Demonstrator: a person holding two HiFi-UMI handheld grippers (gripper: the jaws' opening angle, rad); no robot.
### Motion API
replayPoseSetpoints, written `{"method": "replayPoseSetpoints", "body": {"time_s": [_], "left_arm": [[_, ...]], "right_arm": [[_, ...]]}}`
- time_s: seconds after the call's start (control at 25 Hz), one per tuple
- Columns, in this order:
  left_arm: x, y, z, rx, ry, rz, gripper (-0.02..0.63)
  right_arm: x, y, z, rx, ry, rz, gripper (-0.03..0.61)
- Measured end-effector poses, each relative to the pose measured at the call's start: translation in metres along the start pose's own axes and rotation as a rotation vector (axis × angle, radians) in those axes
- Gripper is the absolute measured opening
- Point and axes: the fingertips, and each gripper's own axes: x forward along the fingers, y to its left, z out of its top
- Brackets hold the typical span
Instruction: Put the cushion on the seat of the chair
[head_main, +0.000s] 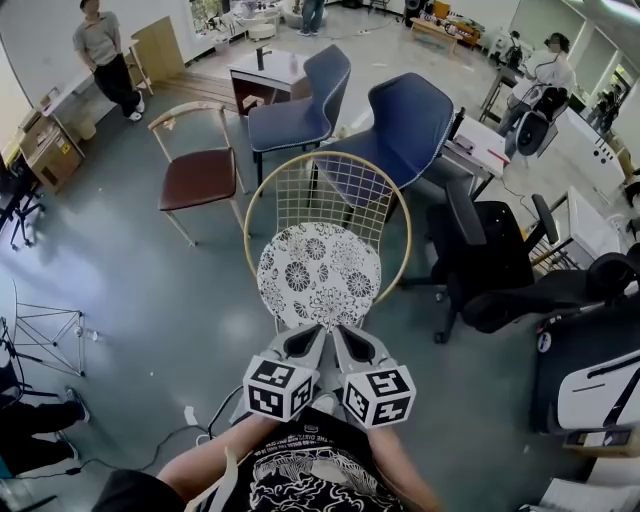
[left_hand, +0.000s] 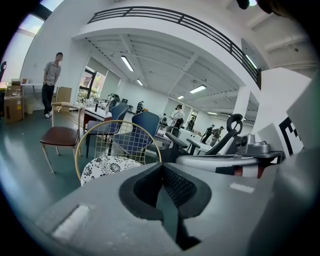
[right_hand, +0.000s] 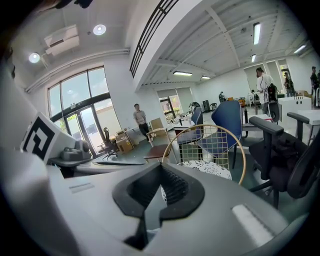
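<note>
A round white cushion (head_main: 318, 275) with a black flower print lies on the seat of a gold wire-backed chair (head_main: 330, 200). Both grippers hover side by side just in front of the seat's near edge, close to the person's body. My left gripper (head_main: 318, 330) is shut with nothing between its jaws, and my right gripper (head_main: 340, 332) beside it is shut and empty too. In the left gripper view, the cushion (left_hand: 107, 167) and chair back (left_hand: 117, 127) show beyond the closed left gripper (left_hand: 161, 166). The right gripper view shows the cushion (right_hand: 207, 167) past the closed right gripper (right_hand: 160, 166).
A brown-seated wooden chair (head_main: 200, 175) stands at the left. Two blue chairs (head_main: 300, 110) (head_main: 400, 125) are behind the wire chair, and a black office chair (head_main: 500, 270) is at the right. A wire stand (head_main: 50, 335) and a floor cable (head_main: 195, 415) lie left. A person (head_main: 105, 50) stands far back.
</note>
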Motion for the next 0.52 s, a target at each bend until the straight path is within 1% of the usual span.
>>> {"method": "replayPoseSetpoints", "body": {"time_s": [0.52], "left_arm": [[0.0054,0.0033,-0.0033,-0.01,0.016,-0.005,-0.003]], "right_arm": [[0.0045,-0.0012,-0.0035,0.011,0.014,0.008,0.0]]}}
